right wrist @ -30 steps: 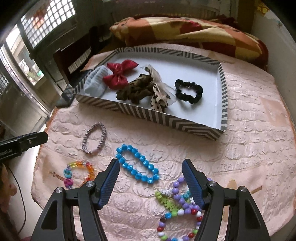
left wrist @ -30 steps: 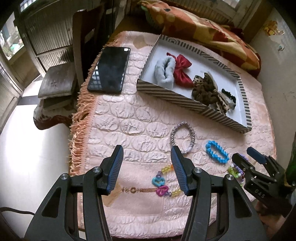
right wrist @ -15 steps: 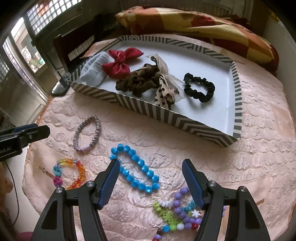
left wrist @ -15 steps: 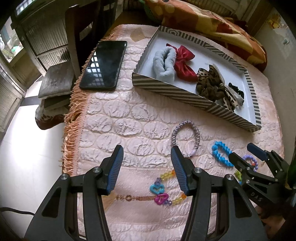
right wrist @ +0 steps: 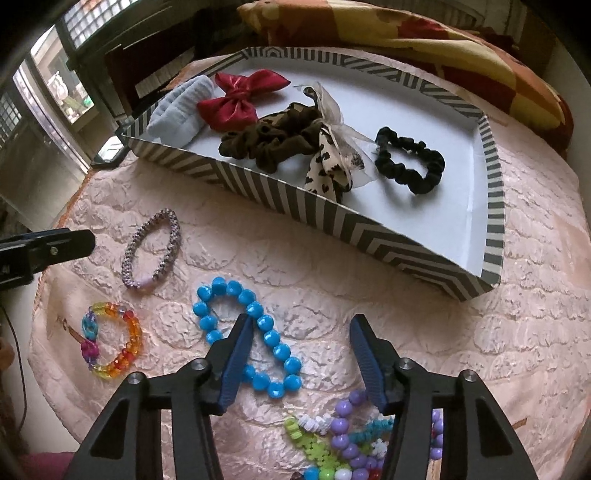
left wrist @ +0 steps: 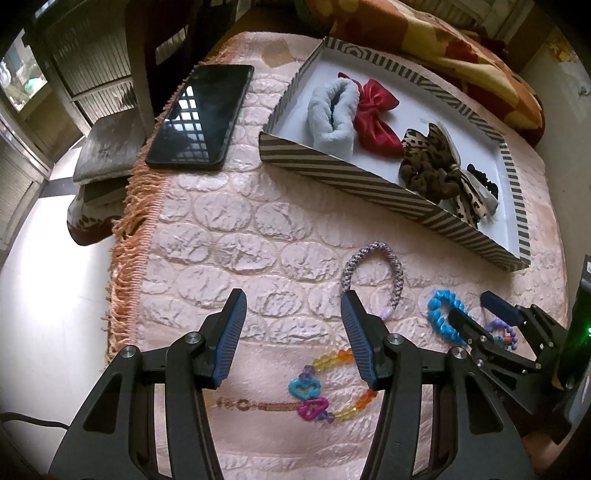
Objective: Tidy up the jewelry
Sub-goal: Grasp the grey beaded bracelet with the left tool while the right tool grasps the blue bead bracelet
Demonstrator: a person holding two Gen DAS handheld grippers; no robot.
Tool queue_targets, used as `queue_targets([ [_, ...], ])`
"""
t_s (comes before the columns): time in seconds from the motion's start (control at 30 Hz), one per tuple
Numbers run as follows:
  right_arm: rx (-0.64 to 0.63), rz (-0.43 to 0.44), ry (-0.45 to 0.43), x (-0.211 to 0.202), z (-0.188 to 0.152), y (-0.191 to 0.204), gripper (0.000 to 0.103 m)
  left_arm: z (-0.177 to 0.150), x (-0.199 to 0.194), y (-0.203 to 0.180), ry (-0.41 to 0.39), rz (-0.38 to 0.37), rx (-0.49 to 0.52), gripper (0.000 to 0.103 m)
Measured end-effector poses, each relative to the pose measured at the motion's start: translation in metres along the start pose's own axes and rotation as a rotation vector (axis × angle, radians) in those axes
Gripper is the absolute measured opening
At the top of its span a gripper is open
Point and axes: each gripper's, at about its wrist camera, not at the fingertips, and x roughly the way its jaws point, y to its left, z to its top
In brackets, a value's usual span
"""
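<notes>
Left gripper (left wrist: 293,319) points steeply down at the table (left wrist: 236,236), jaws wide apart, nothing held. Rainbow bead bracelet (left wrist: 334,384) with heart links lies just below and between its fingers, partly hidden by the right finger; not touched. Phone (left wrist: 203,116) sits far ahead-left of this gripper near the fringed cloth edge. Woven lilac bracelet (left wrist: 373,275) lies just ahead-right of the left gripper's right finger tip.

Striped tray (right wrist: 493,192) is well ahead of both grippers, holding from left to right a pale blue scrunchie (right wrist: 181,112), red bow (right wrist: 240,99), brown scrunchie (right wrist: 269,140), leopard-print bow (right wrist: 332,162) and black scrunchie (right wrist: 410,160).

Right gripper (right wrist: 301,341) also points down, jaws closing but with a clear gap, pads pressing on nothing. Blue bead bracelet (right wrist: 251,332) lies on the table at its left finger; the finger overlaps the loop, contact cannot be told. Tangle of purple, green and mixed bead bracelets (right wrist: 347,439) lies below the right finger, near the camera. Patterned blanket (right wrist: 406,33) lies beyond the tray.
</notes>
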Motion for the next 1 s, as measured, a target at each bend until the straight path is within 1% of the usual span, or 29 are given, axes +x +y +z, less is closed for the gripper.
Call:
queue_targets([
  [0.03,-0.007,-0.003,-0.003,0.001,0.001,0.0,0.045,0.001,0.002,-0.002,0.004,0.0,0.001,0.053],
  [0.2,-0.02,-0.001,-0.012,0.0,0.002,-0.002,0.027,0.004,0.015,-0.013,0.027,-0.011,0.013,0.053],
  [0.4,-0.02,0.018,-0.022,-0.001,0.002,-0.005,0.027,0.011,0.029,-0.027,0.042,-0.01,0.029,0.053],
  [0.53,-0.02,0.03,-0.032,-0.001,0.002,-0.006,0.027,0.012,0.039,-0.036,0.057,-0.004,0.058,0.053],
  [0.57,-0.024,0.032,-0.032,-0.002,0.002,-0.005,0.024,0.012,0.041,-0.038,0.06,-0.002,0.066,0.053],
  [0.6,-0.027,0.04,-0.034,-0.002,0.002,-0.006,0.013,0.012,0.042,-0.041,0.048,0.009,0.079,0.051],
  [0.63,-0.022,0.056,-0.034,-0.003,0.002,-0.006,0.008,0.012,0.042,-0.042,0.04,0.011,0.081,0.047],
  [0.7,-0.012,0.072,-0.034,-0.004,0.004,-0.007,0.008,0.014,0.042,-0.043,0.024,0.018,0.084,0.018],
  [0.77,-0.009,0.08,-0.037,-0.007,0.005,-0.007,0.008,0.018,0.043,-0.042,0.023,0.007,0.085,0.01],
  [0.9,0.0,0.11,-0.07,-0.024,0.01,-0.009,0.008,0.023,0.04,-0.034,0.028,-0.032,0.068,0.006],
  [1.0,0.005,0.126,-0.108,-0.043,0.018,-0.011,0.008,0.029,0.026,-0.031,-0.005,-0.045,0.066,0.006],
])
